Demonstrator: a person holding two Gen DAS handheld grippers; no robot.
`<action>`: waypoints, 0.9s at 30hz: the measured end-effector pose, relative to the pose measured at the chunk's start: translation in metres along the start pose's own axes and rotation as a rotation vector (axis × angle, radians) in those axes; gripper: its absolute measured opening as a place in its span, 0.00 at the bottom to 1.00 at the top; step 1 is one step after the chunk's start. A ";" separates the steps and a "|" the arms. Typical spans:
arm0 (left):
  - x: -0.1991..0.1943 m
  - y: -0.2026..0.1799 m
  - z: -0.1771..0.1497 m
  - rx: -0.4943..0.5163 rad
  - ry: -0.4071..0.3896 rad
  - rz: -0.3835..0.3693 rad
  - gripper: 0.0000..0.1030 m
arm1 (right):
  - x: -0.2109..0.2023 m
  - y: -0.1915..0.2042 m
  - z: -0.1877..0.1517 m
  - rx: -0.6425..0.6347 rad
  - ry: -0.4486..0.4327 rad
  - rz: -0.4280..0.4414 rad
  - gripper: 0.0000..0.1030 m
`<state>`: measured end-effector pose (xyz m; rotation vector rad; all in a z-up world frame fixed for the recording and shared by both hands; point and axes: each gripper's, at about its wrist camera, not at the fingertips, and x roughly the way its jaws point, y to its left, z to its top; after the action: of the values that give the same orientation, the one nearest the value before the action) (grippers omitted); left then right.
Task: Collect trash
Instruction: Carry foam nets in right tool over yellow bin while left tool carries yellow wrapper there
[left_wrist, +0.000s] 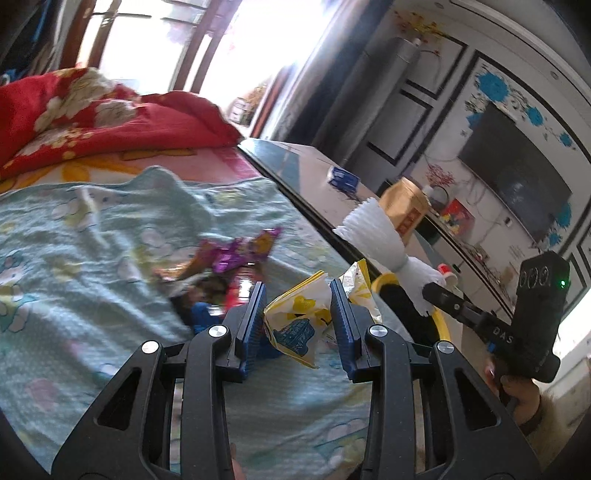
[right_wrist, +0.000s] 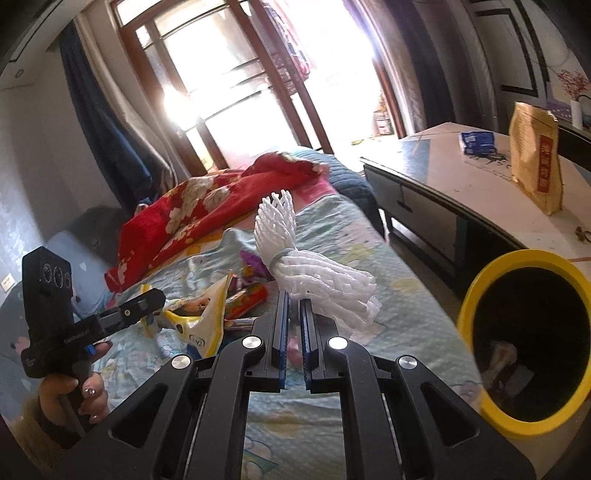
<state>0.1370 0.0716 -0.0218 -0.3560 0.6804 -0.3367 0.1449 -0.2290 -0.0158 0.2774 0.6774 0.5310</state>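
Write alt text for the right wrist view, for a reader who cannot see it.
The right gripper, nearly closed, pinches a bundle of white foam netting above a bed covered in a pale blue sheet. A yellow-rimmed bin lies open at right; at left, the left gripper reaches a yellow snack wrapper among other wrappers.

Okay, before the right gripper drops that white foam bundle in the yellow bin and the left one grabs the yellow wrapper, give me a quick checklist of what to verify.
1. Right gripper grips the white foam netting: ok, jaws nearly closed on its edge.
2. Yellow-rimmed bin mouth is open and unblocked: ok, some trash already inside.
3. Netting is over the bin: not ok, it is off to the bin's side, above the bed.
4. Left gripper straddles the yellow wrapper: ok, jaws open around it.
5. Wrapper is free of other trash: cannot tell, the purple wrappers lie close behind.
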 end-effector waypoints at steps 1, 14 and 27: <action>0.002 -0.005 0.000 0.009 0.002 -0.008 0.27 | -0.004 -0.004 0.000 0.007 -0.005 -0.008 0.06; 0.027 -0.073 0.006 0.131 0.005 -0.111 0.27 | -0.051 -0.052 0.001 0.093 -0.084 -0.101 0.06; 0.054 -0.121 0.002 0.218 0.034 -0.161 0.27 | -0.087 -0.100 -0.003 0.183 -0.140 -0.198 0.06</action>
<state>0.1556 -0.0574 0.0008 -0.1979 0.6423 -0.5663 0.1235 -0.3598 -0.0142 0.4102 0.6100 0.2579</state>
